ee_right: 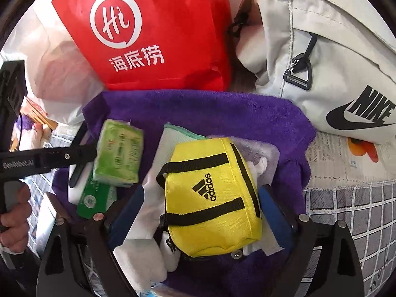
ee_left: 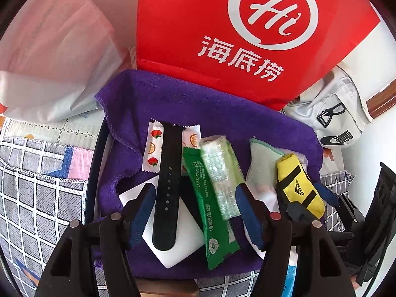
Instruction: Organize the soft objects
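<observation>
Right wrist view shows the right claw spread wide around a small yellow pouch with black straps; the blue pads stand either side of it with a gap showing, so I judge it released, not gripping. The pouch lies on a pale folded cloth, near the middle of a purple towel that covers the surface, in front of a red paper bag and a white sling bag. It looks light and padded, likely to squash and slide under the pads; the best hold is probably across its short sides at mid-length, clear of the loose straps. In the left wrist view the left claw is also released, its pads apart with a black watch strap, a green sachet and a clear-wrapped tissue pack lying between them, none pressed. The tissue pack's slick film may slip, so a squeeze across its width suits; the strap is limp and would droop.
</observation>
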Demonstrator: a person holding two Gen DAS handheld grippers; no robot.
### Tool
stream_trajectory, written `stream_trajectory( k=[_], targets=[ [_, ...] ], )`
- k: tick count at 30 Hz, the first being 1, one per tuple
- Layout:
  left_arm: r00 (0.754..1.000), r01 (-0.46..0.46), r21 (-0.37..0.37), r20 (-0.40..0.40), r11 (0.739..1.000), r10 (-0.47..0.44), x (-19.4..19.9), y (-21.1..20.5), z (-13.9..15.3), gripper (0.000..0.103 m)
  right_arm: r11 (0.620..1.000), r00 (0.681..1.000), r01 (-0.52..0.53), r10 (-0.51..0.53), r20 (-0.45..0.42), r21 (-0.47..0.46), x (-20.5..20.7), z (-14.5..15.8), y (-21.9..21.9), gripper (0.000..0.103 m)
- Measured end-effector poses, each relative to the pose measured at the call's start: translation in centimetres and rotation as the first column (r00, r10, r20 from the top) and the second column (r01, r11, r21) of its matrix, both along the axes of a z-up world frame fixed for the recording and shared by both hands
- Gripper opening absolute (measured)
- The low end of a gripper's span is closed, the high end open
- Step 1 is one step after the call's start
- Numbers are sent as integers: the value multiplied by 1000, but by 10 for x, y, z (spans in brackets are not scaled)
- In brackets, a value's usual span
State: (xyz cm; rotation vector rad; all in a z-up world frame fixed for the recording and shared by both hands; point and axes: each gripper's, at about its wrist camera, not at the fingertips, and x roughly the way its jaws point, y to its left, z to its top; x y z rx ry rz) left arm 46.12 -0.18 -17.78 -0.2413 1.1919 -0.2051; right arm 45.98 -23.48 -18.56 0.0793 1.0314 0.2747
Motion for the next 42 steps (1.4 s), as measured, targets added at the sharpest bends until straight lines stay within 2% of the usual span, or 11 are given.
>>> stream_trajectory(
  k=[6,9,13,20,23,28,33,37,42],
  targets=[
    [1000,-6,21,21,1000,5,-10,2,17,65,1000,998,12,-10,56,-28,-11,17,4,93],
    [999,-15,55,51,998,13,-23,4,32,65,1000,998,14,-13,58,-13,-18,25,8,93],
    [996,-10,71,84,997,4,-46,7,50,65,998,997,37,-34,63,-48,-33,36,12,92],
    [986,-41,200,167,979,8,-101,2,80,65,993,995,90,-86,48,-77,-85,60,6,93],
    [983,-37,171,185,985,5,-127,4,89,66,992,994,98,-93,56,-82,-113,69,6,96],
    [972,-39,162,234,986,0,-178,1,104,72,986,984,108,-87,155,-129,-173,90,10,100],
    [963,-42,129,271,991,5,-225,-3,114,73,983,975,121,-92,203,-136,-225,106,14,100],
    [948,-52,167,317,985,-4,-264,-10,122,73,981,967,149,-119,224,-123,-264,113,13,100],
    [929,-43,164,370,986,-21,-315,-16,134,73,976,956,168,-127,264,-140,-311,125,16,100]
  ],
)
